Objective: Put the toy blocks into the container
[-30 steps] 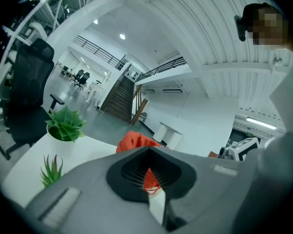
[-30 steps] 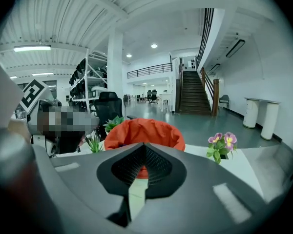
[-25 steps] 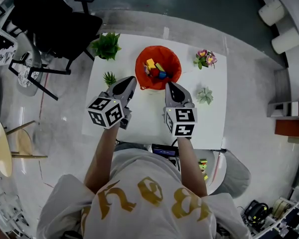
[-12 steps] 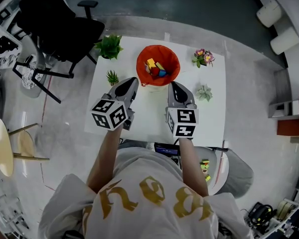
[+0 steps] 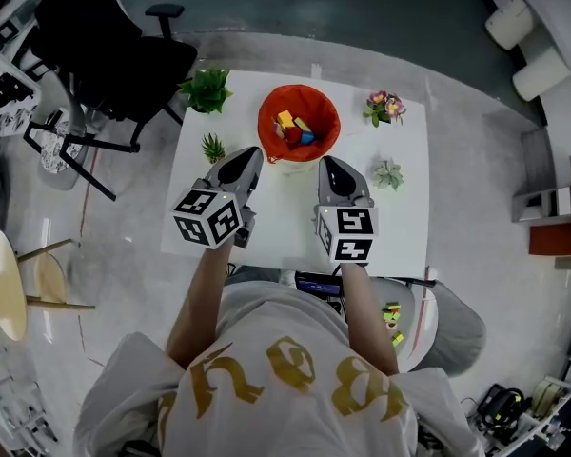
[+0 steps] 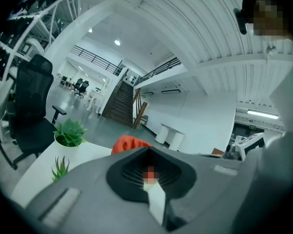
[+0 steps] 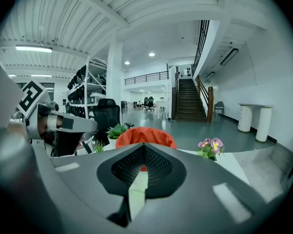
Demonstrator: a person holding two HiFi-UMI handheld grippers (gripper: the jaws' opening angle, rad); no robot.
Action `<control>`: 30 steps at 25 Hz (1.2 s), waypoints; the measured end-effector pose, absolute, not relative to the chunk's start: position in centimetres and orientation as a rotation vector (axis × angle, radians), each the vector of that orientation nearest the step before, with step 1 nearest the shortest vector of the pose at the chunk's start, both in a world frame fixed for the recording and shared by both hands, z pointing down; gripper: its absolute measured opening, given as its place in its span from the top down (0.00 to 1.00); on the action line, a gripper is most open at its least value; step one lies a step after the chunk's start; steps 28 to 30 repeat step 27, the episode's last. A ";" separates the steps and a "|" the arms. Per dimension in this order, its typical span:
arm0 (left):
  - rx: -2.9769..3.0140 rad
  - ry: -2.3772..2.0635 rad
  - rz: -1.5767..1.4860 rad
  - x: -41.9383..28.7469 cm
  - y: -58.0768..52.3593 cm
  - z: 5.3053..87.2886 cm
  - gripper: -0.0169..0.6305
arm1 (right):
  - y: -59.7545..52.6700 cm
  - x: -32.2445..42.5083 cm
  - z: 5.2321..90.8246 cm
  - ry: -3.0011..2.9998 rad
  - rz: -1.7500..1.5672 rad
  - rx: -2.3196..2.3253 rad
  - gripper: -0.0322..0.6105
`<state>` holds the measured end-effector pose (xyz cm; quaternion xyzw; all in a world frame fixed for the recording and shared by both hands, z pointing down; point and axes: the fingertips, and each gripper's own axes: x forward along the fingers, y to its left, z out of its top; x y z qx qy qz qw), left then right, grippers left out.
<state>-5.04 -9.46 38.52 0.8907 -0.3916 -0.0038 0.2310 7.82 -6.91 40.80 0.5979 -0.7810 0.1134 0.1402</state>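
Hardly anything has shifted since a second ago: both grippers sit at almost the same stations, and the container and its contents lie as they did.

Layout, by size:

1. White rectangular table (image 5: pixel 400 227). No loose block shows on its top.
2. Round orange-red fabric container (image 5: pixel 269 127), at the far middle of the table, its mouth open upward.
3. Left gripper (image 5: pixel 250 152) and right gripper (image 5: pixel 326 160), grey two-jaw tools, each with a marker cube at its rear. Both hang above the table's near half, side by side, tips pointing at the container. Each gripper view shows the jaws brought fully together with nothing between them, so both tools are empty.
4. Mixed toy blocks (image 5: pixel 293 129) in yellow, red, blue and green, all inside the container.
5. Small potted plants near the table edges: a leafy green one (image 5: pixel 206 89) far left and a pink-flowered one (image 5: pixel 385 108) far right.

Governing relation: the container lies straight ahead of the two tips and between them, with each tip just beside its near rim. Neither hand is clearly nearer. Being round, the container offers no preferred axis of approach.

Judgement: loading appears complete.
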 end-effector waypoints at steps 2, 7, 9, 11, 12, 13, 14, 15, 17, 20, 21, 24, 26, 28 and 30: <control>2.450 -1.075 -0.009 -5.0 -9.4 38.5 0.97 | -6.9 7.9 40.8 -2.250 0.326 1.727 0.91; 2.450 -1.074 -0.005 -5.1 -9.3 38.5 0.97 | -6.8 7.7 40.8 -2.253 0.323 1.722 0.91; 2.448 -1.076 -0.004 -5.2 -9.3 38.6 0.97 | -6.8 7.7 40.9 -2.253 0.325 1.721 0.91; 2.447 -1.077 -0.004 -5.3 -9.3 38.6 0.97 | -6.7 7.7 40.9 -2.253 0.331 1.718 0.91; 2.446 -1.077 -0.004 -5.3 -9.3 38.6 0.97 | -6.7 7.7 40.9 -2.254 0.333 1.716 0.91; 2.446 -1.078 -0.005 -5.3 -9.3 38.6 0.97 | -6.7 7.6 40.9 -2.256 0.334 1.715 0.91; 2.446 -1.078 -0.005 -5.3 -9.2 38.6 0.97 | -6.6 7.5 40.8 -2.258 0.334 1.713 0.91; 2.446 -1.078 -0.005 -5.3 -9.1 38.6 0.97 | -6.5 7.5 40.8 -2.259 0.333 1.713 0.91; 2.446 -1.077 -0.003 -5.3 -9.0 38.6 0.97 | -6.4 7.5 40.8 -2.259 0.332 1.712 0.91; 2.446 -1.075 -0.001 -5.1 -8.8 38.6 0.97 | -6.2 7.7 40.8 -2.261 0.334 1.710 0.91; 2.447 -1.075 0.000 -5.0 -8.8 38.6 0.97 | -6.1 7.7 40.8 -2.262 0.336 1.711 0.91; 2.446 -1.080 0.006 -5.1 -8.8 38.7 0.97 | -5.9 8.0 40.9 -2.265 0.347 1.712 0.91; 2.443 -1.087 0.009 -5.2 -8.8 38.8 0.97 | -5.8 8.2 41.0 -2.267 0.352 1.715 0.91; 2.442 -1.090 0.010 -5.2 -8.8 38.8 0.97 | -5.7 8.3 41.0 -2.268 0.354 1.716 0.91; 2.442 -1.090 0.010 -5.2 -8.8 38.8 0.97 | -5.7 8.3 41.0 -2.268 0.354 1.716 0.91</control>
